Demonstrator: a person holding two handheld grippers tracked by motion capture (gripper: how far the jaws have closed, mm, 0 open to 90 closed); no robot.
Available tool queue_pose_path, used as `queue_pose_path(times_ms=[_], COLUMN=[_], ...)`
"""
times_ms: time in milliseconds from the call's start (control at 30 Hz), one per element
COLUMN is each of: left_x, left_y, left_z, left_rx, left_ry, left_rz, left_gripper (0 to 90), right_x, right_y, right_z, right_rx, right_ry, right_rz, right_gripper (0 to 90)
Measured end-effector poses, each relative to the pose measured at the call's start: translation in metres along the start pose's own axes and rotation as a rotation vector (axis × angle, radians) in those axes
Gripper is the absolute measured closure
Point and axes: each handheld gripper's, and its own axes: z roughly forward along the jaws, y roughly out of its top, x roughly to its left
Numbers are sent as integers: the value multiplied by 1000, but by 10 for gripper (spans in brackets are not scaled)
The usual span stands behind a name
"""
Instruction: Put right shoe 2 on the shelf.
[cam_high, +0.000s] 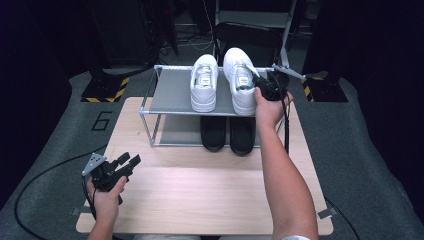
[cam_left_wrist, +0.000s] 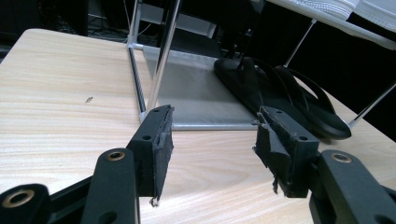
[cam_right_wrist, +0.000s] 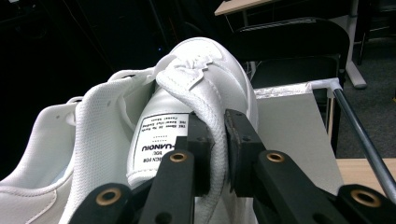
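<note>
Right gripper clamped on right white sneaker's collar atop shoe rack — left gripper wide, empty, well apart

A: So what else is on that table?

B: Light wood top, with a metal rack of two grey shelves at the far end. A second white sneaker sits on the top shelf, and a pair of black sandals on the bottom one, toes poking out front.

A: And behind?

B: A black folding chair, plus hazard-striped stand bases on grey floor.
</note>
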Motion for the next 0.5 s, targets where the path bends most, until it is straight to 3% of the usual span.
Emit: queue_pose_path(times_ms=[200, 500], left_x=[1, 2], left_y=[-1, -2], left_z=[1, 0], left_rx=[4, 4], left_ry=[0, -1], left_rz=[1, -6], left_gripper=[457, 457], right_x=[3, 0], right_y=[-3, -3], right_z=[6, 11], right_rx=[10, 18], right_ry=[-16, -9], right_rz=[-46, -34], right_gripper=[806, 800])
